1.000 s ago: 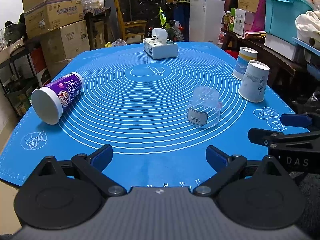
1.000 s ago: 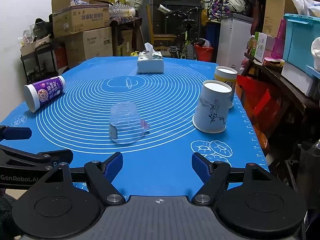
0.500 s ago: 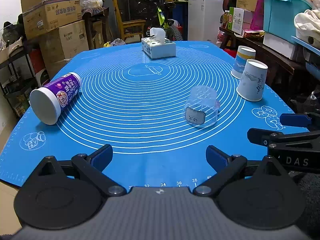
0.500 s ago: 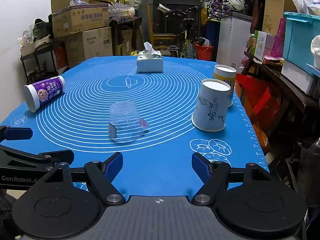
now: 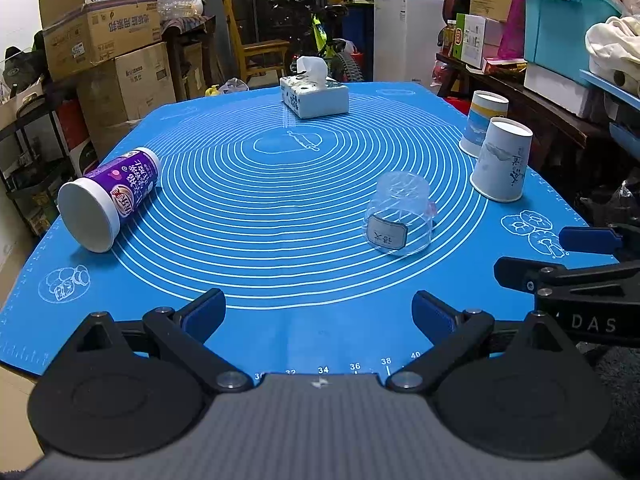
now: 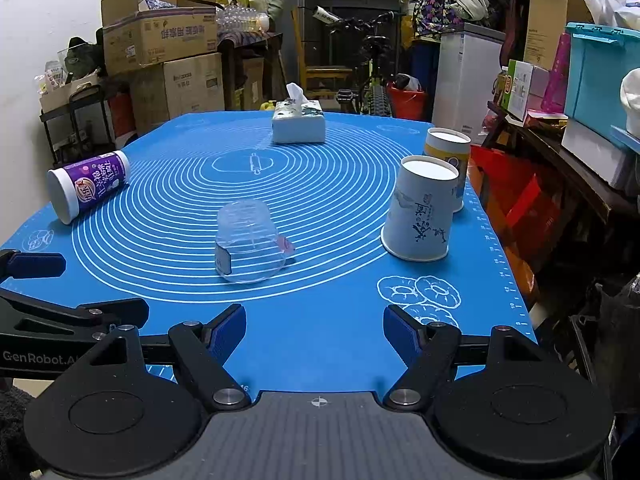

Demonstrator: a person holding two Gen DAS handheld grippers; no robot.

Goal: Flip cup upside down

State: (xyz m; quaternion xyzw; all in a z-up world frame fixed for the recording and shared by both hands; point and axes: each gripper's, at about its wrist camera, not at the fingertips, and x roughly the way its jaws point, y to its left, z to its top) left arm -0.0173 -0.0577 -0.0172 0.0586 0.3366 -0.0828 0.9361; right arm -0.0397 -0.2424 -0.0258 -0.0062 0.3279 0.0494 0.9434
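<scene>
Both views nearer clear cup point(image 5: 400, 216) point(image 6: 250, 246); left hand-held gripper point(image 5: 318, 312), right hand-held gripper point(image 6: 314, 330) agape, cup ahead, untouched.

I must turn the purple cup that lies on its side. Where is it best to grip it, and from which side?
Probably grip the purple cylindrical paper cup across its round middle, coming from above with the open left tool, because it lies flat and its white end faces the left tool.

One clear plastic cup point(image 5: 400, 218), mouth down. Two paper cups, also mouth down: the nearer white one point(image 5: 502, 160) and the farther blue-and-yellow one point(image 5: 482, 122). One purple-labelled cup point(image 5: 108, 198) lying on its side. One tissue box point(image 5: 314, 98). One blue ringed mat point(image 5: 280, 200) covering the surface.
</scene>
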